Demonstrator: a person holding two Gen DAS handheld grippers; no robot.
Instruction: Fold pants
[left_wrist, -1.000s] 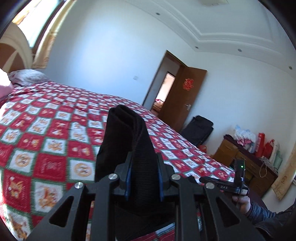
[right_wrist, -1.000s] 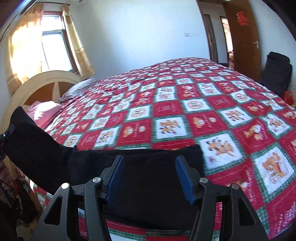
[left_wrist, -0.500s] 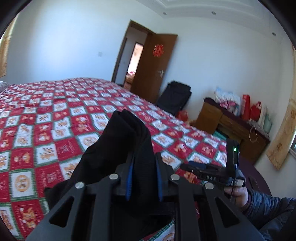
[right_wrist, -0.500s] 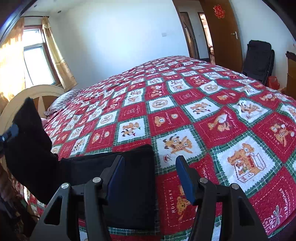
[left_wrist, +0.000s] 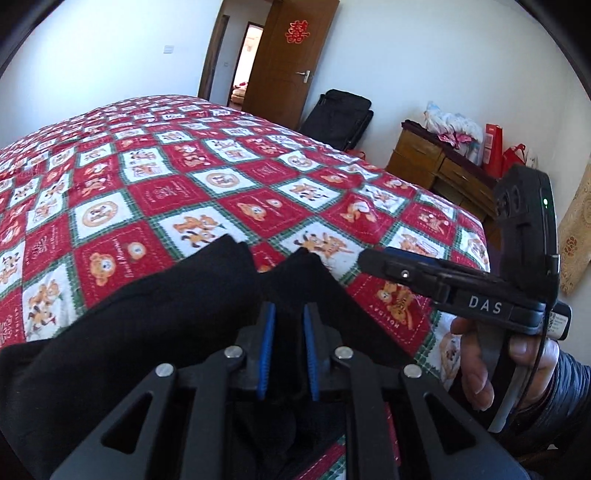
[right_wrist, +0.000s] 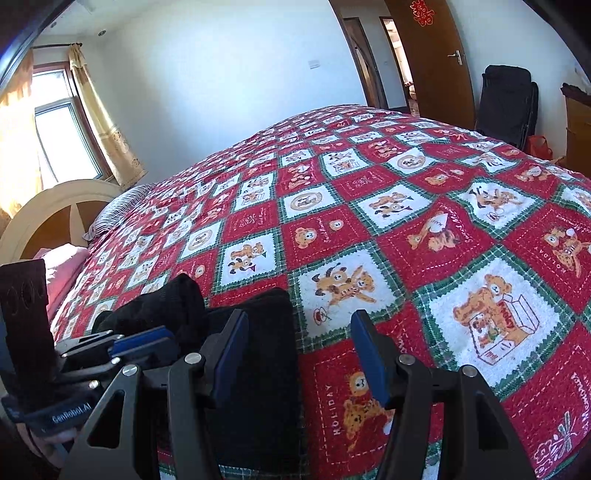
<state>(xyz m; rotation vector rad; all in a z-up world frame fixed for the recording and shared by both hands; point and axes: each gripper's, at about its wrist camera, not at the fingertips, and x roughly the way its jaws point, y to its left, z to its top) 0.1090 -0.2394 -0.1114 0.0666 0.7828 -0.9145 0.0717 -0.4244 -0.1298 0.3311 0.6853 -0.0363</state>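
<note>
While the left gripper (left_wrist: 287, 350) pinches a bunched edge of the black pants (left_wrist: 155, 325) low over the quilted bed (left_wrist: 221, 184), the right gripper (right_wrist: 299, 354), spread and empty, should pin the flat folded layer beside it.

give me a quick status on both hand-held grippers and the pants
Left hand-held gripper shut on black pants. Right hand-held gripper open, empty, beside the fold. Pants bunched at near edge of quilted bed. Nothing in the way.

Both wrist views sit low and close over the quilt (left_wrist: 258, 177), sharing the door (right_wrist: 439, 55).
</note>
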